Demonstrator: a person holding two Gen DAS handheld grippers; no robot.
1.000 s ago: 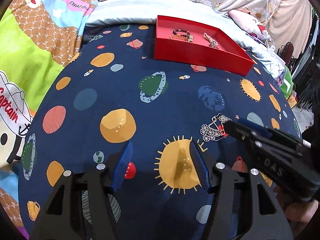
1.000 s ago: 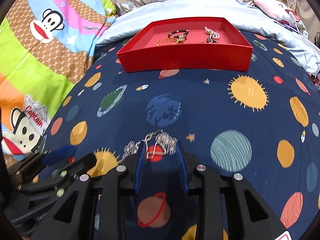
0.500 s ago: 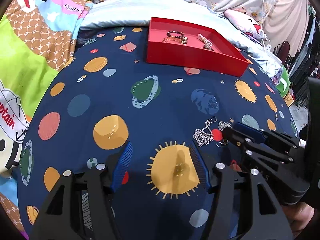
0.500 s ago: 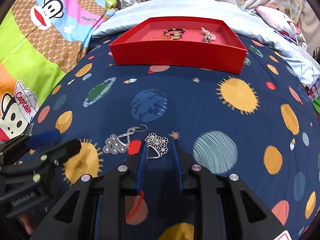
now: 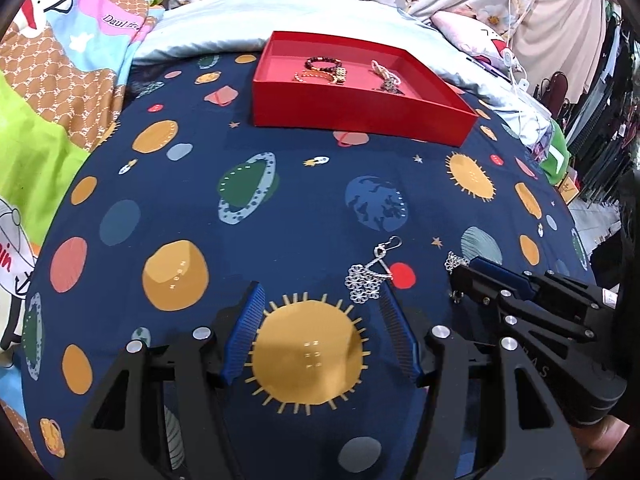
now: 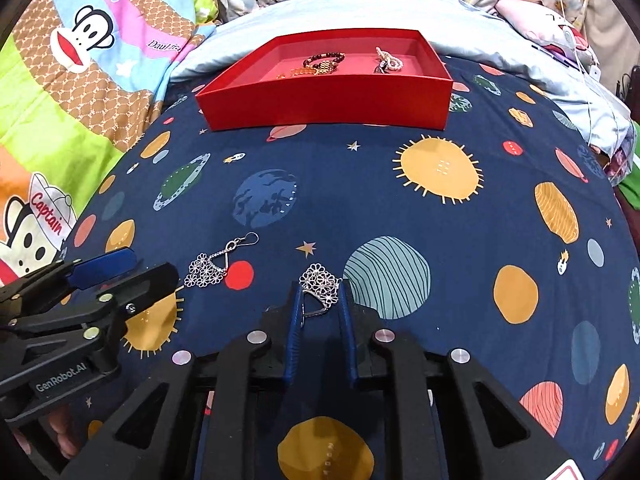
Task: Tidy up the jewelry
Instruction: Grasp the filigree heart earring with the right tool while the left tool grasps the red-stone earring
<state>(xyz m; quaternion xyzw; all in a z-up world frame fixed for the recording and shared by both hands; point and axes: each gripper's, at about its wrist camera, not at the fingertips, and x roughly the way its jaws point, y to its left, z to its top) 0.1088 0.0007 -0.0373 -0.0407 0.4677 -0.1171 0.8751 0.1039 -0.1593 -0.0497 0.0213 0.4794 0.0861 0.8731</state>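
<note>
A red tray (image 5: 360, 118) (image 6: 320, 106) at the far side of the bed holds a dark bead bracelet (image 6: 328, 58), an orange bracelet (image 6: 304, 72) and a pearl piece (image 6: 387, 63). My right gripper (image 6: 320, 294) is shut on a silver flower earring (image 6: 321, 280), held just above the cloth; it also shows in the left wrist view (image 5: 456, 268). A second silver flower earring (image 5: 368, 280) (image 6: 212, 268) lies on the cloth by the tip of my left gripper's right finger. My left gripper (image 5: 320, 300) is open and empty.
The bed is covered by a navy planet-print cloth (image 5: 280, 208). A colourful monkey-print quilt (image 6: 60, 92) lies to the left. Pale blue bedding and pillows (image 5: 320, 8) lie behind the tray. Clutter stands off the right edge (image 5: 560, 160).
My right gripper has closed on one earring and pulled it right, apart from the other. The left gripper has stayed open and shifted slightly forward.
</note>
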